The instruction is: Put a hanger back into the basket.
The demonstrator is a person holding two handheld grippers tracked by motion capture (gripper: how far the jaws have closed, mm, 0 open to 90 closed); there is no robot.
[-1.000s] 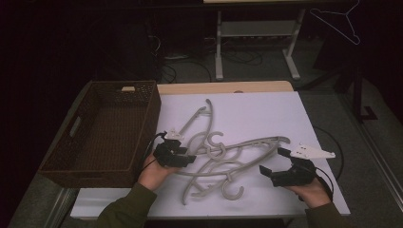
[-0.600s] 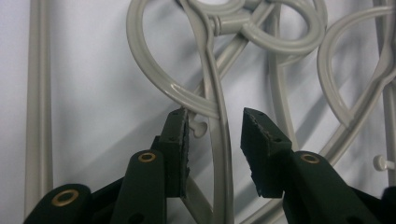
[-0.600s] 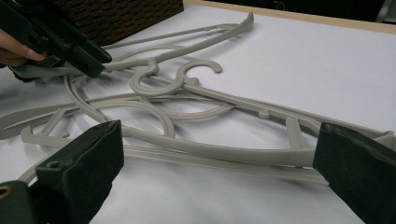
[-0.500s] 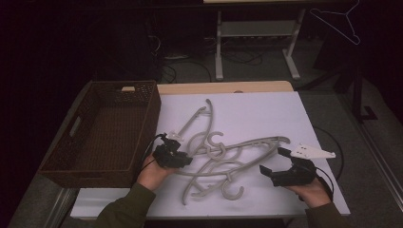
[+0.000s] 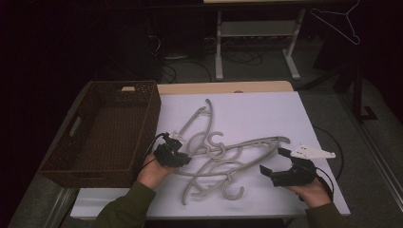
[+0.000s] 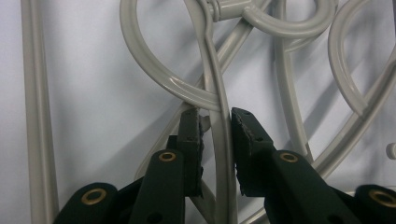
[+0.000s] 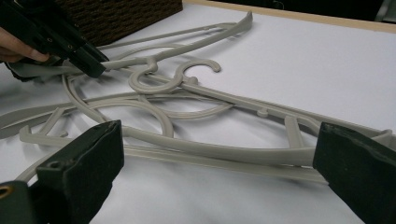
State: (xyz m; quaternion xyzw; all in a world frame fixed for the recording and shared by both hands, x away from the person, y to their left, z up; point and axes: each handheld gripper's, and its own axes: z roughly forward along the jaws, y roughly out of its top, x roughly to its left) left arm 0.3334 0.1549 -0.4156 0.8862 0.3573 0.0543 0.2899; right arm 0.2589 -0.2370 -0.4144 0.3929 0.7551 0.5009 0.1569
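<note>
Two grippers sit at your near edge of the white table (image 5: 294, 114), one in each hand. Your right gripper (image 5: 278, 164) is at the near right, its jaws spread wide; in the right gripper view the two black pads (image 7: 81, 161) stand well apart, with the lower bar of the nearest hanger lying on the table beyond the gap. It holds nothing. Your right hand (image 5: 311, 192) grips its body, and the grey three-cornered plate (image 5: 312, 152) sits on top of it.

Your left gripper (image 5: 183, 159) is at the near left, at the left edge of the pile of hangers (image 5: 223, 156). In the left gripper view its jaws straddle one thin grey rod of a hanger (image 6: 223, 140). The rod runs up between the pads; the right pad seems to touch it and the left pad sits just beside it, so the jaws are nearly closed around the rod, but you cannot tell whether they are pinching it.

Farther in, the grey plastic hangers lie tangled in the middle of the table, hooks interlocked, one arm reaching toward the far side. To the left of them stands the dark wicker basket (image 5: 142, 92), its right wall just beside the pile.
</note>
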